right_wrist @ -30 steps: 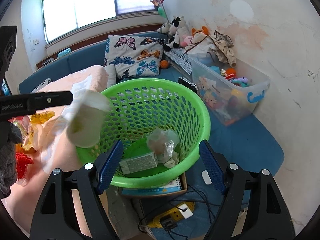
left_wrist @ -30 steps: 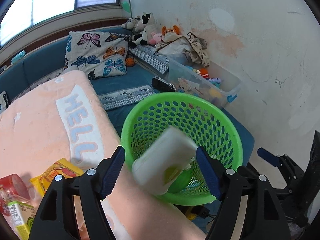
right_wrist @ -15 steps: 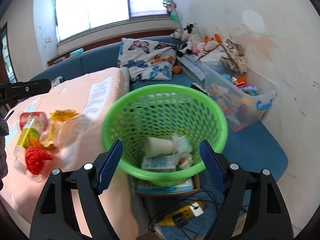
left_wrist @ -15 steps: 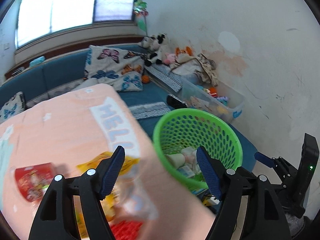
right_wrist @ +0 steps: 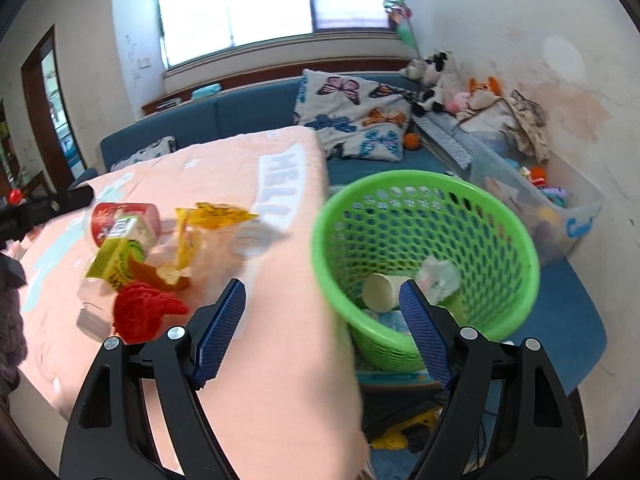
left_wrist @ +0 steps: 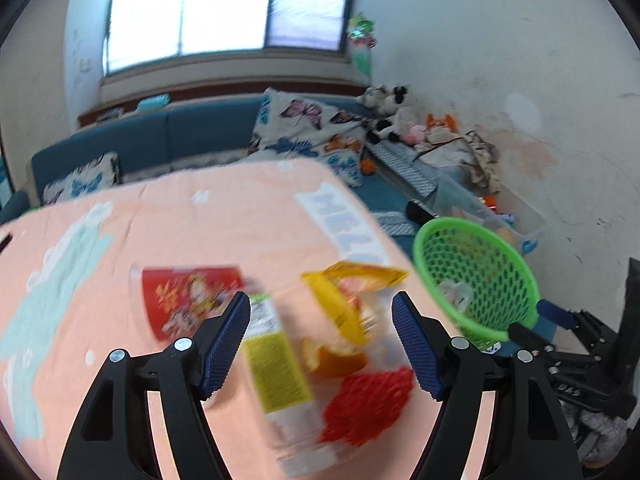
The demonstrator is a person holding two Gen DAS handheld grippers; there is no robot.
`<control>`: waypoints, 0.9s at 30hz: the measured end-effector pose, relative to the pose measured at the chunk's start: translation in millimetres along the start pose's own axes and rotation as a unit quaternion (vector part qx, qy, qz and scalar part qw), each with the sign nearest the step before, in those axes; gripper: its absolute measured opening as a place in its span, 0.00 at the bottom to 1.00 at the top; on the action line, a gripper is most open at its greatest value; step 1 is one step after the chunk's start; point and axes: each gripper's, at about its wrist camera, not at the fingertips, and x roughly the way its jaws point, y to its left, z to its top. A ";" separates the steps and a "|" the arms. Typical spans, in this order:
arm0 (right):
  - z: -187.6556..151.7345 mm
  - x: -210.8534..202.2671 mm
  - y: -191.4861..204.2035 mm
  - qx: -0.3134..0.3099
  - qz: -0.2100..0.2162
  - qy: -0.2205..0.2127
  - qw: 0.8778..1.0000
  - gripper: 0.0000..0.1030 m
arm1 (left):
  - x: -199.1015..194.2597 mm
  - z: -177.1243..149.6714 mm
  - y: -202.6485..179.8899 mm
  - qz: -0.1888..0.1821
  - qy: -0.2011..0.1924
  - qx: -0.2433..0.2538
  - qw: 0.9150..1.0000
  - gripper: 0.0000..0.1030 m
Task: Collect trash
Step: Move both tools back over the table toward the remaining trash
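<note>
two claws hang over a peach cloth with pale "hello" lettering, spread on a bench or bed; which one it is cannot be told. the left claw has its blue pads spread wide and grips nothing; below and between them, on the cloth, lies a blurred heap of trash. in that heap are a red printed packet at the left, a yellow-green drink carton lying lengthwise, a torn yellow wrapper, a piece of orange peel and a red foam net nearest the camera. the right claw is likewise wide open and empty, and it points at the edge of the cloth with the green basket just beyond its right pad. the basket stands beside the cloth's edge, on what looks like a flat box. inside the basket lie a white paper cup on its side, a crumpled clear wrapper and a pale carton under them. in the right wrist view the heap sits to the left, well apart from the basket, with a clear crushed plastic piece beside the yellow wrapper. behind are a blue sofa, a butterfly cushion, plush toys and a clear toy bin against the wall.
</note>
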 end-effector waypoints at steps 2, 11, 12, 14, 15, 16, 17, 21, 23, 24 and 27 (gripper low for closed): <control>1.4 2.0 8.7 -0.005 0.007 0.000 1.000 0.77 | 8.1 -6.0 9.8 0.005 0.014 -0.013 1.000 0.66; -1.0 4.2 21.8 -0.017 0.024 0.004 1.000 0.77 | 41.5 -25.8 21.6 0.022 0.057 -0.032 0.998 0.64; -2.6 4.6 22.8 -0.018 0.025 0.005 1.000 0.77 | 44.0 -27.8 21.6 0.021 0.060 -0.031 0.997 0.63; -7.8 6.3 23.6 -0.018 0.028 0.010 0.999 0.77 | 47.7 -30.4 21.3 0.026 0.063 -0.029 0.997 0.61; -10.1 6.8 24.2 -0.019 0.030 0.013 0.999 0.77 | 49.5 -32.6 21.0 0.029 0.064 -0.027 0.997 0.61; -12.8 7.2 25.0 -0.021 0.029 0.014 0.999 0.77 | 50.7 -33.6 20.9 0.027 0.067 -0.027 0.997 0.59; -15.2 7.7 25.6 -0.022 0.028 0.015 0.999 0.77 | 51.8 -34.8 20.5 0.026 0.070 -0.027 0.997 0.57; -22.0 11.3 26.4 -0.017 0.032 0.024 0.999 0.77 | 55.9 -36.9 22.2 0.025 0.074 -0.026 0.997 0.52; -25.2 12.3 28.1 -0.015 0.036 0.028 0.999 0.77 | 55.2 -38.7 22.6 0.022 0.075 -0.028 0.997 0.50; -26.1 12.7 29.1 -0.015 0.037 0.028 0.999 0.77 | 55.1 -39.1 23.4 0.021 0.076 -0.029 0.996 0.49; -27.7 12.4 33.8 -0.016 0.043 0.029 0.998 0.77 | 55.5 -40.1 24.6 0.018 0.079 -0.032 0.996 0.48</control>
